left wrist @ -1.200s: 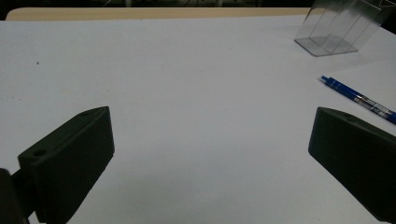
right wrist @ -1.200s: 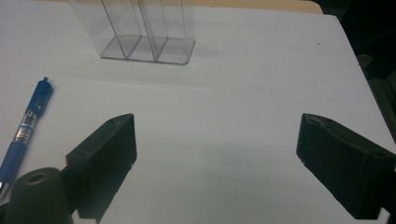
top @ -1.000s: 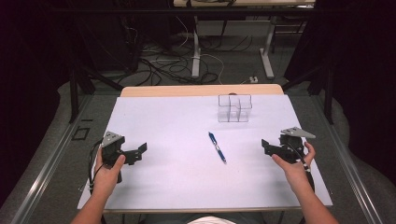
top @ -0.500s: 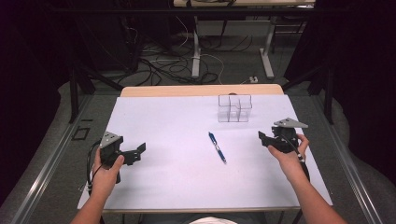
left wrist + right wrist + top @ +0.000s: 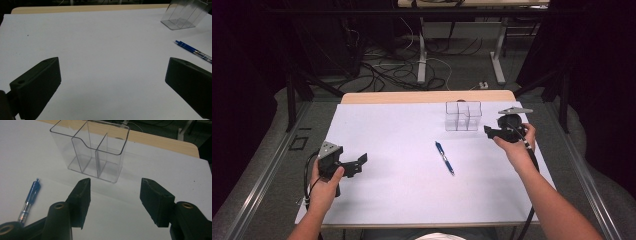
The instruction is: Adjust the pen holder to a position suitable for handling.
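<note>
A blue pen (image 5: 444,157) lies on the white table sheet (image 5: 402,145) near the middle. Behind it stands a clear plastic organizer (image 5: 463,115) with dividers, empty. My right gripper (image 5: 488,131) hovers just right of the organizer and points at it; its jaws have just been closing partway, and they stand open with nothing between them. In the right gripper view the organizer (image 5: 91,148) is straight ahead and the pen (image 5: 29,198) lies at the left. My left gripper (image 5: 360,163) rests open at the table's left, empty. Its view shows the pen (image 5: 193,50) and organizer (image 5: 185,13) far right.
A wooden table edge (image 5: 427,96) shows beyond the sheet. Cables and desk legs (image 5: 422,55) lie on the floor behind the table. A metal rail (image 5: 262,175) runs along the left side.
My right gripper has moved up and away from me toward the organizer, and its jaws have narrowed. The left gripper has stayed in place.
</note>
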`<state>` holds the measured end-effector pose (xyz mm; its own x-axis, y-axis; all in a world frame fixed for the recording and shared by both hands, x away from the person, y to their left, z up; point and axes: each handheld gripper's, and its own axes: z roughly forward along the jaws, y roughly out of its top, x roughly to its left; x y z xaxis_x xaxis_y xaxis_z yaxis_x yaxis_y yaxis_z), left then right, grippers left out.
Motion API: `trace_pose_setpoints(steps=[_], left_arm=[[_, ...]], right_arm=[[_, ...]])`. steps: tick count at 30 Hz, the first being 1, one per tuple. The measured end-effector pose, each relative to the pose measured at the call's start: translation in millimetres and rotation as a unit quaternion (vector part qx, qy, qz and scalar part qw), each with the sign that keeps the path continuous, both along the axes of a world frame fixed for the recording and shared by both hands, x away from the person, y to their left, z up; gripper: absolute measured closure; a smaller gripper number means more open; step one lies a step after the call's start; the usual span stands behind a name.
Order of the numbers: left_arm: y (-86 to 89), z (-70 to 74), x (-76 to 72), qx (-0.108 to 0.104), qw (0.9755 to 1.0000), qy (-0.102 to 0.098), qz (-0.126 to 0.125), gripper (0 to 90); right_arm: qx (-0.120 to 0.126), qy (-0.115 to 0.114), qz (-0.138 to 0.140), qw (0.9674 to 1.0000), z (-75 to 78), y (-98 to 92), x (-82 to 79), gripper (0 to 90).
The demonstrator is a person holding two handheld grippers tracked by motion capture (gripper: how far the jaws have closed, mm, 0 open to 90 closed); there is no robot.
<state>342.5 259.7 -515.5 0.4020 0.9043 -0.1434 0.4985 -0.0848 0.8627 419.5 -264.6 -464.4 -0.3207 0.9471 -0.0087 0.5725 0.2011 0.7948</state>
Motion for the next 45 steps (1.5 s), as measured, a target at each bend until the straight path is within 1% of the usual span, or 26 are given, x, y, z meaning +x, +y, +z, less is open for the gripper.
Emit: trace_pose_setpoints(steps=[1,2,4,6,7,8,9,10,11,12,14,16,17,18,19,20,22,23,30,32,34,36,38,40,43,45], left_arm=[[0.1,-0.1,0.0,0.000,1.0000,0.001,0.000,0.1],[0.3,-0.3,0.1,0.001,1.0000,0.001,0.000,0.1],[0.5,-0.4,0.1,0.002,1.0000,0.001,0.000,0.1],[0.9,-0.6,0.2,0.003,1.0000,0.002,0.000,0.1],[0.9,-0.8,0.3,0.002,1.0000,0.003,0.001,0.1],[0.9,-1.0,0.4,0.002,1.0000,0.003,0.001,0.1],[0.9,-1.2,0.6,0.002,1.0000,0.002,0.001,0.1],[0.9,-1.3,0.6,0.002,1.0000,0.002,0.001,0.1],[0.9,-1.5,0.6,0.003,1.0000,0.002,0.001,0.1],[0.8,-1.6,0.5,0.002,1.0000,0.003,0.001,0.1],[1.0,-1.7,0.7,0.003,1.0000,0.002,0.001,0.1],[1.2,-1.8,0.8,0.004,1.0000,0.003,0.000,0.1],[1.2,-1.8,0.8,0.004,1.0000,0.003,0.000,0.1],[1.1,-2.0,0.8,0.003,1.0000,0.004,0.001,0.1],[1.2,-2.0,0.8,0.003,1.0000,0.004,0.001,0.1],[1.2,-2.0,0.8,0.004,1.0000,0.004,0.000,0.1],[1.1,-2.2,0.6,0.003,1.0000,0.005,0.000,0.1],[1.0,-2.3,0.6,0.003,1.0000,0.005,0.001,0.1],[1.3,-3.1,1.0,0.004,1.0000,0.008,0.001,0.1],[1.3,-3.4,1.1,0.004,1.0000,0.009,0.001,0.1],[1.6,-3.6,0.9,0.004,0.9999,0.011,0.001,0.1],[1.6,-4.0,0.8,0.005,0.9999,0.011,0.001,0.1],[1.5,-4.4,0.7,0.005,0.9999,0.012,0.001,0.1],[1.2,-4.8,0.3,0.004,0.9999,0.014,0.001,0.1],[1.3,-5.1,0.4,0.005,0.9999,0.012,0.001,0.1],[1.2,-5.0,0.2,0.005,0.9999,0.012,0.002,0.1]], right_arm=[[-0.004,-0.001,0.005,1.0000,1.0,-0.6,3.7,45.1],[-0.002,-0.004,0.010,0.9999,1.6,-1.0,7.3,46.2],[0.005,-0.013,0.011,0.9998,2.9,-0.6,13.2,48.3],[0.001,-0.017,0.013,0.9998,4.4,-1.7,19.8,50.4],[0.001,-0.017,0.013,0.9998,4.4,-1.7,19.8,50.4],[0.002,-0.017,0.010,0.9998,6.6,-2.0,25.6,51.3],[0.002,-0.021,0.010,0.9997,7.1,-2.2,28.9,52.1],[0.002,-0.021,0.010,0.9997,7.1,-2.2,28.9,52.1],[0.001,-0.021,0.010,0.9997,9.3,-2.1,34.6,53.8],[0.001,-0.021,0.010,0.9997,9.3,-2.1,34.6,53.8],[0.000,-0.022,0.012,0.9997,11.6,-1.9,39.5,55.1],[-0.003,-0.028,0.008,0.9996,13.5,-1.5,45.8,58.4],[-0.004,-0.027,0.006,0.9996,13.6,-0.9,47.9,59.0],[-0.012,-0.030,0.008,0.9995,13.4,-1.6,50.5,59.8],[-0.012,-0.030,0.008,0.9995,13.4,-1.6,50.5,59.8],[-0.013,-0.029,0.004,0.9995,12.2,-1.7,54.8,62.1],[-0.012,-0.029,0.003,0.9995,11.5,-1.8,56.8,63.0],[-0.007,-0.029,-0.001,0.9996,9.4,-1.6,60.7,65.4],[-0.003,-0.026,-0.011,0.9996,0.6,-2.1,72.1,70.7],[0.003,-0.029,-0.017,0.9994,-3.9,-2.6,78.2,74.7],[0.002,-0.031,-0.018,0.9994,-5.5,-3.0,80.3,76.1],[0.003,-0.036,-0.019,0.9992,-9.1,-3.1,84.9,80.6],[0.007,-0.037,-0.019,0.9991,-10.4,-2.1,86.2,81.5],[0.008,-0.036,-0.016,0.9992,-13.6,0.0,89.1,84.9],[0.004,-0.040,-0.016,0.9991,-15.8,0.6,91.6,88.9],[0.003,-0.040,-0.018,0.9990,-16.5,0.4,92.3,89.7]])
